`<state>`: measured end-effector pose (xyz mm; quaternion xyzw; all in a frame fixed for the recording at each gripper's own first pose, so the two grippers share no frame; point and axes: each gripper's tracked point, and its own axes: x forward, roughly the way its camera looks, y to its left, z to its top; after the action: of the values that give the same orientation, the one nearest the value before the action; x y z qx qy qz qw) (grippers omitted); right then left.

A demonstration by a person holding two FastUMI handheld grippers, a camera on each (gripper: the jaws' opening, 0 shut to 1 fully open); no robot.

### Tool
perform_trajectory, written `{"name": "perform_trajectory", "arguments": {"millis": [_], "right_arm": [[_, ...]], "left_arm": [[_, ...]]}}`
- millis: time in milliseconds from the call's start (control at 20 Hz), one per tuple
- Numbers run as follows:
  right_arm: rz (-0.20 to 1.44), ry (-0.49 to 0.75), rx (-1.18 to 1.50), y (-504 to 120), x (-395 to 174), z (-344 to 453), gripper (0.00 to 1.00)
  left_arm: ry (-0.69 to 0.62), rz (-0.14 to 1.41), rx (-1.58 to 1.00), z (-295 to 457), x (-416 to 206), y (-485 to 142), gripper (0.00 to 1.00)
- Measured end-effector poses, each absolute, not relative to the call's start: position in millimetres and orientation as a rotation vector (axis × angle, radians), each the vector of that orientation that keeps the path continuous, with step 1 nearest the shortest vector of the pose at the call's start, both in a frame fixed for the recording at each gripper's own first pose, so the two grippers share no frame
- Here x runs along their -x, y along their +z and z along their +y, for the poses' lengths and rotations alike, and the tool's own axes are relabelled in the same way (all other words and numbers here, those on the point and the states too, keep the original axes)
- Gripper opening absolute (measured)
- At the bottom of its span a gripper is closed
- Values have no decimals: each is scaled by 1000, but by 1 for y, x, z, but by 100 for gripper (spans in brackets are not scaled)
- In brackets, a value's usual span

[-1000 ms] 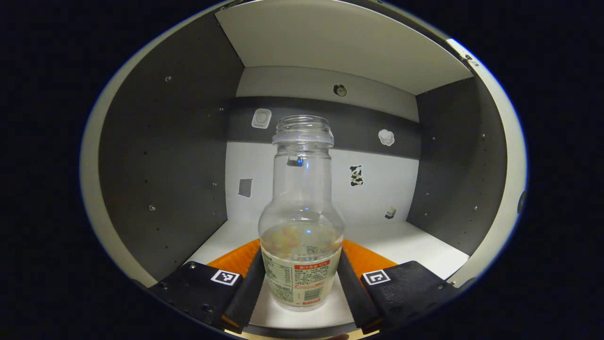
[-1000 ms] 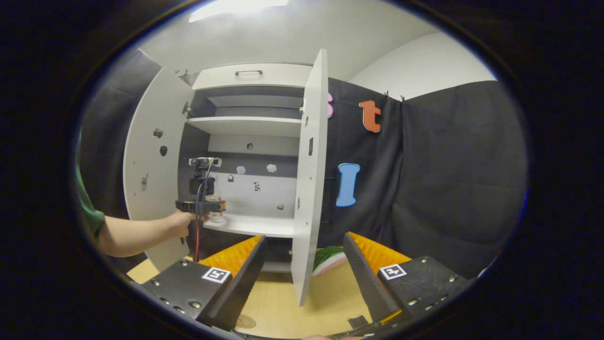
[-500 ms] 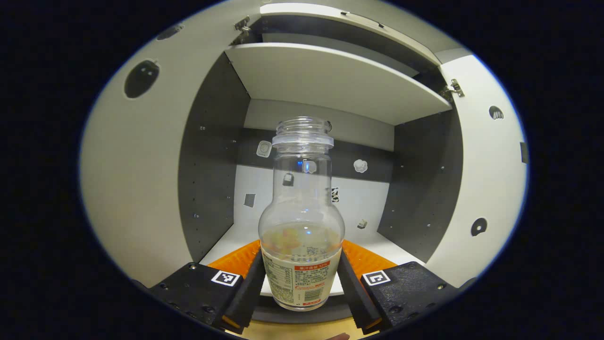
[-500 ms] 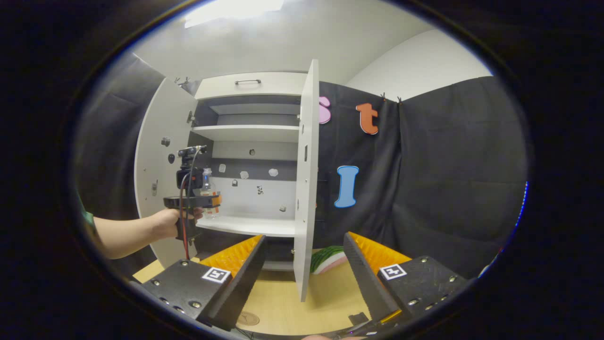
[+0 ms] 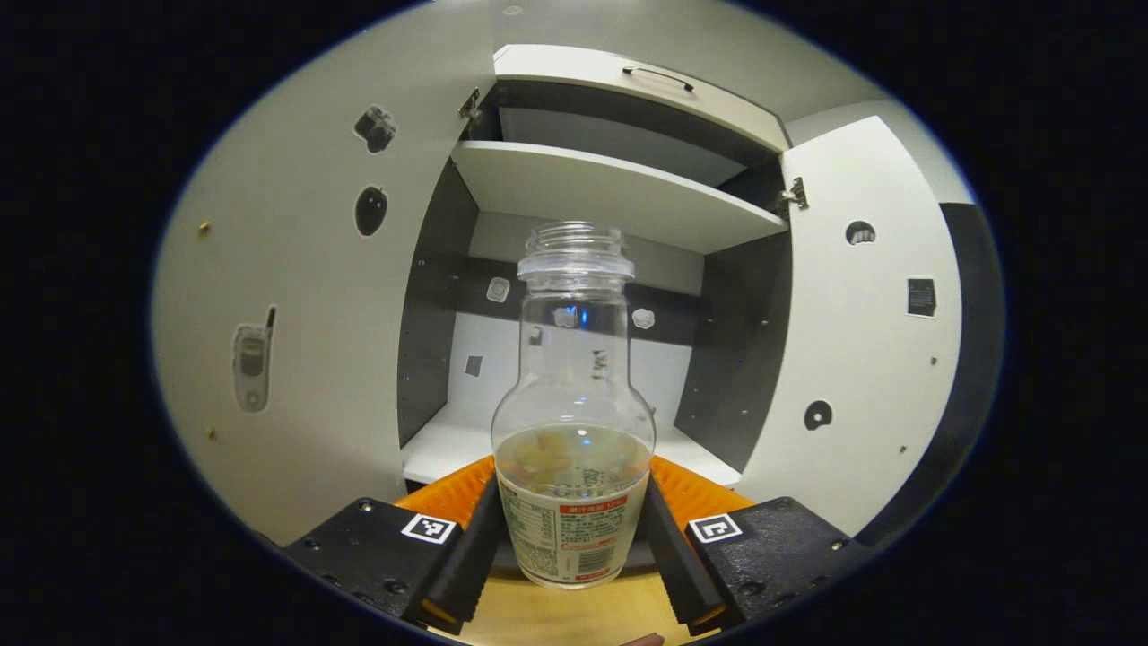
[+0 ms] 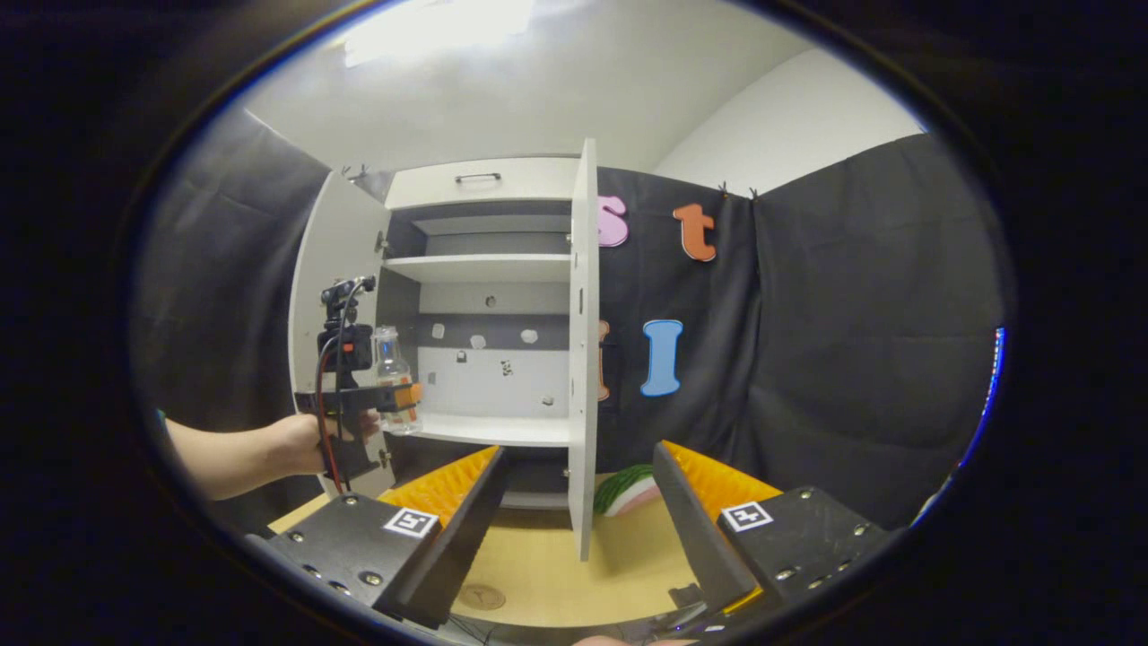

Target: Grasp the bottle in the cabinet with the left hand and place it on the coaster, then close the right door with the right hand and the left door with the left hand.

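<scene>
My left tool [image 5: 574, 538] is clenched on the bottle [image 5: 574, 431], upright between its 2 fingers, above the tabletop [image 5: 574, 619] before the open cabinet [image 5: 619, 188]. My right tool [image 6: 574, 529] hangs released, coaster [image 6: 482, 597] below.

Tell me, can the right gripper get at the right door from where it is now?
Probably yes. The right gripper is open and holds nothing, and the right door stands edge-on just ahead of it over bare table. The left gripper, holding the bottle, is off by the left door.
</scene>
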<state>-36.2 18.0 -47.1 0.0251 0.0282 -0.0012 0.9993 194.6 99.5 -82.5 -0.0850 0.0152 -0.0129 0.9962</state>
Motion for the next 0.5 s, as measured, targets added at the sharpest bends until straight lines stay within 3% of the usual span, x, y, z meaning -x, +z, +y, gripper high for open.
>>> {"name": "perform_trajectory", "arguments": {"millis": [500], "right_arm": [[60,-11,-72,-69,63,-22,99]], "left_arm": [[-49,20,91,41,-112,-168,80]]}}
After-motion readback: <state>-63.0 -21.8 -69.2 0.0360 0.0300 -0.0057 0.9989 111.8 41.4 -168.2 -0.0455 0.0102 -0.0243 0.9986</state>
